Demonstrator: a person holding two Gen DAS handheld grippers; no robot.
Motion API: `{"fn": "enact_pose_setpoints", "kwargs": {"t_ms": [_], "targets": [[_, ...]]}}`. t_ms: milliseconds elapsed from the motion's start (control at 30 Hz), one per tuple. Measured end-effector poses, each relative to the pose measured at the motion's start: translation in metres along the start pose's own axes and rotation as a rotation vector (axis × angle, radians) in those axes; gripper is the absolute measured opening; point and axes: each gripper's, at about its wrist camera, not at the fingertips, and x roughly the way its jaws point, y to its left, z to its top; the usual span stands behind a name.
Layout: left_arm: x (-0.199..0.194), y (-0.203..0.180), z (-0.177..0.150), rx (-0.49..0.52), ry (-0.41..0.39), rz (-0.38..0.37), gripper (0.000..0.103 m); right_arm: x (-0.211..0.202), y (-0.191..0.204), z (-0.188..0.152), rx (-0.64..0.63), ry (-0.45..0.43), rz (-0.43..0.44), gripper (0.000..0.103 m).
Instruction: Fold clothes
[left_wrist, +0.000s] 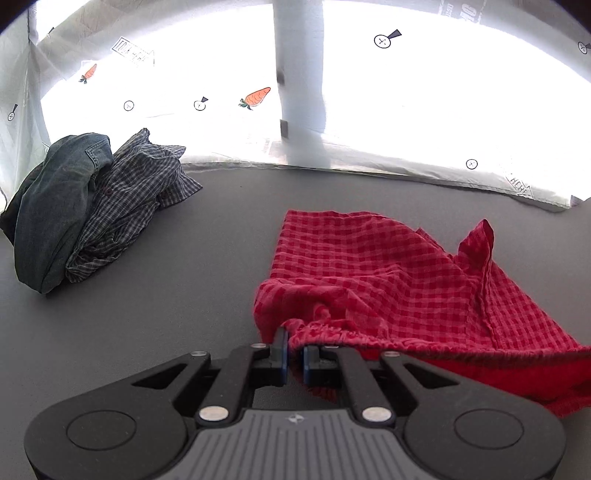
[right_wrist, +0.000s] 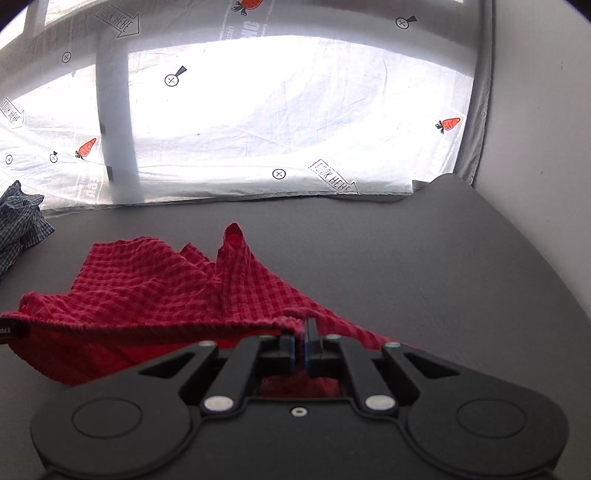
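A pair of red checked shorts (left_wrist: 373, 269) lies rumpled on the grey table (left_wrist: 184, 280), its gathered waistband nearest me and raised off the surface. My left gripper (left_wrist: 294, 352) is shut on the waistband's left end, with cloth pinched between its blue pads. In the right wrist view the same red checked shorts (right_wrist: 155, 291) spread to the left, and my right gripper (right_wrist: 300, 341) is shut on the waistband's right end. The waistband hangs stretched between the two grippers. One leg corner stands up in a peak at the far side.
A pile of clothes sits at the table's far left: a dark denim garment (left_wrist: 55, 199) beside a blue-grey checked shirt (left_wrist: 136, 188). A bright white printed sheet (right_wrist: 258, 122) hangs behind the table. A grey wall (right_wrist: 546, 147) borders the right edge.
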Motion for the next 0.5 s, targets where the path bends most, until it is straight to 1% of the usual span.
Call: {"fn": "enact_pose_setpoints", "kwargs": {"t_ms": [67,167,267,367,433,500], "targets": [[-0.009,0.003,0.023,-0.005,-0.043,0.002,0.009,-0.005,0.0,0.022,0.046,-0.023,0.032,0.004],[-0.014,0.003,0.068,-0.009,-0.12,0.01,0.009,-0.008,0.006,0.064,0.047,-0.105,0.056,0.004],[-0.011,0.001,0.126,-0.035,-0.2,0.008,0.009,-0.005,0.015,0.122,0.032,-0.221,0.066,0.004],[-0.013,-0.002,0.192,-0.063,-0.281,0.014,0.009,-0.008,0.02,0.183,0.049,-0.326,0.101,0.004],[-0.034,0.002,0.226,-0.087,-0.354,0.009,0.009,-0.022,0.023,0.218,0.072,-0.394,0.13,0.004],[-0.075,0.008,0.25,-0.103,-0.476,-0.004,0.009,-0.05,0.026,0.243,0.062,-0.498,0.131,0.004]]}}
